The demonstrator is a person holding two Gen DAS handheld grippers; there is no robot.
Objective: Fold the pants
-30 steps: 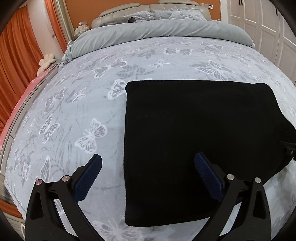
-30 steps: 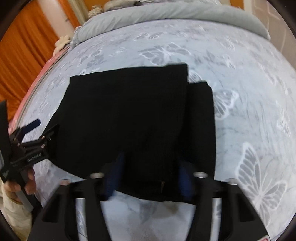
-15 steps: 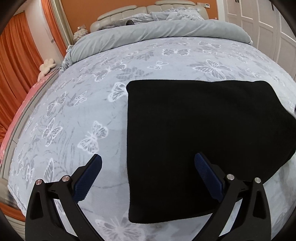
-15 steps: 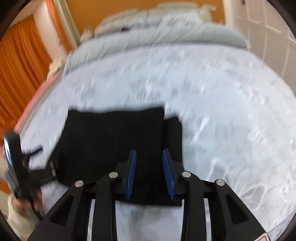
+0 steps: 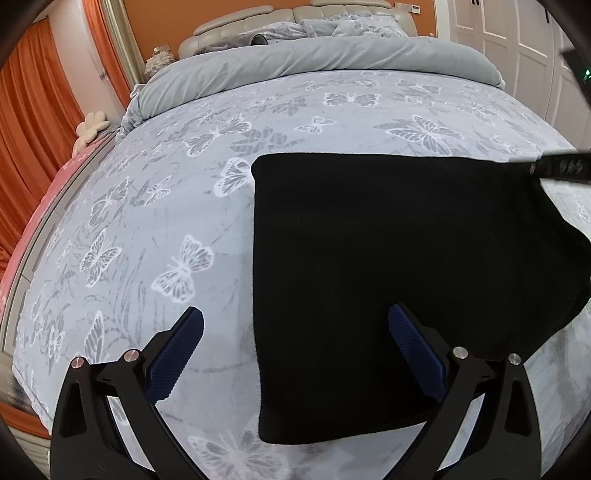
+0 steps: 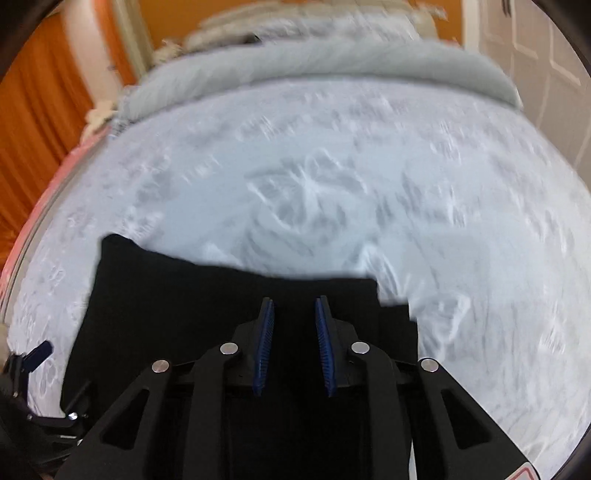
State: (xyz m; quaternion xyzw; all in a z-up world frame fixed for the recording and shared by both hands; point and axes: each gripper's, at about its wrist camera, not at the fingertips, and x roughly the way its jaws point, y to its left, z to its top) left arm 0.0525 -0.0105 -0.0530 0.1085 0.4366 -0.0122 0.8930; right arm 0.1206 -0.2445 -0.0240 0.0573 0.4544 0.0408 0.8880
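The black pants (image 5: 388, 266) lie folded into a flat rectangle on the butterfly-print bed cover (image 5: 166, 206). My left gripper (image 5: 295, 332) is wide open and empty, low over the near left edge of the pants. In the right wrist view the pants (image 6: 177, 295) lie below my right gripper (image 6: 293, 314), whose blue pads stand a narrow gap apart with nothing between them. The view is blurred by motion. The left gripper shows at that view's lower left (image 6: 37, 354).
A grey duvet (image 5: 314, 59) is bunched at the head of the bed by a beige headboard (image 5: 258, 22). Orange curtains (image 5: 22, 110) hang on the left. White closet doors (image 5: 517, 40) stand on the right. The bed edge (image 5: 22, 354) runs along the near left.
My right gripper has lifted and pulled back from the pants, its jaws narrowed and empty. My left gripper stayed open and rose slightly. The pants lie still.
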